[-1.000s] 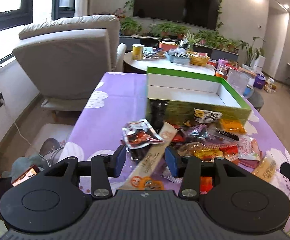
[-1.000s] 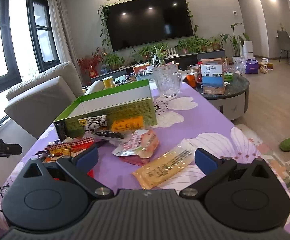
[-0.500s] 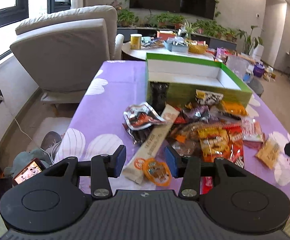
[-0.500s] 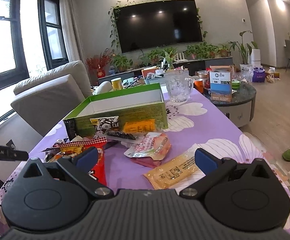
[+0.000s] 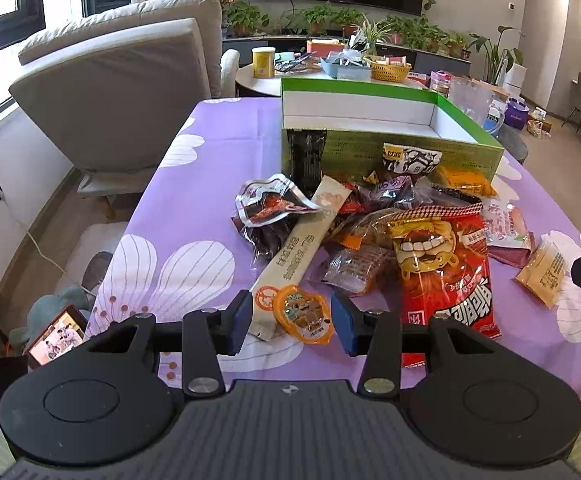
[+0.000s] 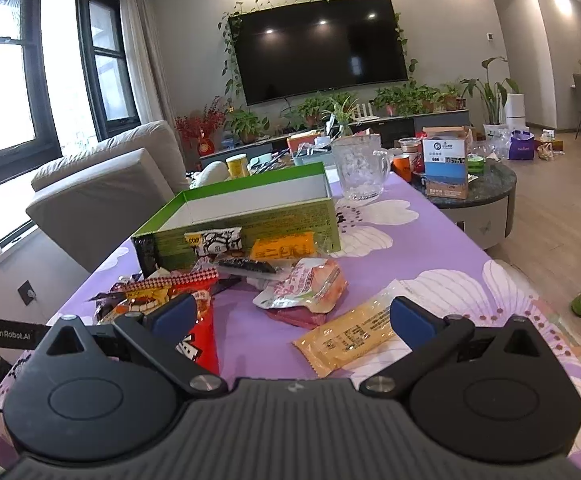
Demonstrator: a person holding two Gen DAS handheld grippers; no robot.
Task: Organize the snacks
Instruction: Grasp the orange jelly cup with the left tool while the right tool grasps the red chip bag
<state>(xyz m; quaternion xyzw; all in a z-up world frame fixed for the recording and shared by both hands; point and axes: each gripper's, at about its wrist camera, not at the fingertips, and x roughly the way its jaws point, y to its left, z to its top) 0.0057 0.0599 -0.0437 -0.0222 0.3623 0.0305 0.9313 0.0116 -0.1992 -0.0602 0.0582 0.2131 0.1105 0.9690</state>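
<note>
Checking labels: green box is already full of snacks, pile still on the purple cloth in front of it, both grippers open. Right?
One error: the green box is empty, as the left wrist view shows. The snack pile does lie in front, and the left gripper and right gripper are open.

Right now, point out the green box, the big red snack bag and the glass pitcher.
green box (image 5: 370, 154), left wrist view, front wall.
big red snack bag (image 5: 442, 276), left wrist view, printed front.
glass pitcher (image 6: 360, 172), right wrist view, body.

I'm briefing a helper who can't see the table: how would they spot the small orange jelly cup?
Start at the green box and follow the snack pile toward the camera. The orange jelly cup lies nearest, beside the long beige stick pack's end: the only small cartoon-lidded cup.
</note>
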